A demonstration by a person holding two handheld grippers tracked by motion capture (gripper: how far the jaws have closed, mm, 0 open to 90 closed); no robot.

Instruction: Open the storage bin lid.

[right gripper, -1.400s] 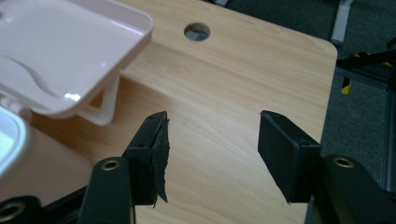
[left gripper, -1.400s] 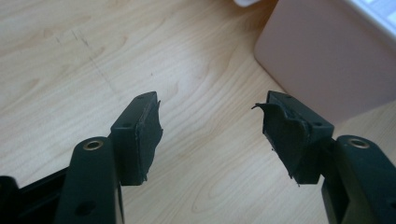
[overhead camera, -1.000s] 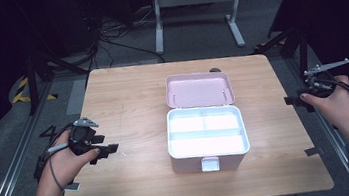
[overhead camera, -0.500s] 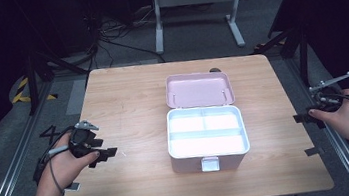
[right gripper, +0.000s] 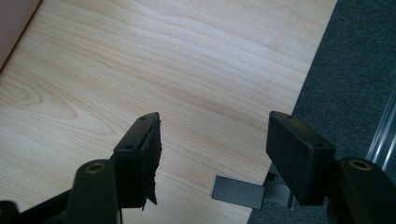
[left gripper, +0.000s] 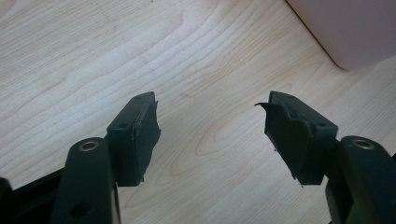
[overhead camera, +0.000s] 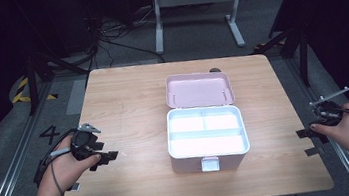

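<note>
Two grippers spread, empty: left (overhead camera: 110,156) parked on table (overhead camera: 127,98); right (overhead camera: 306,133) dropped to edge, jaws just widened; box (overhead camera: 206,137) open, untouched.

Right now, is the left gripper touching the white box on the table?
Apart. The high view shows bare wood between the left gripper and the white box; its own view shows open jaws with nothing between them.
</note>
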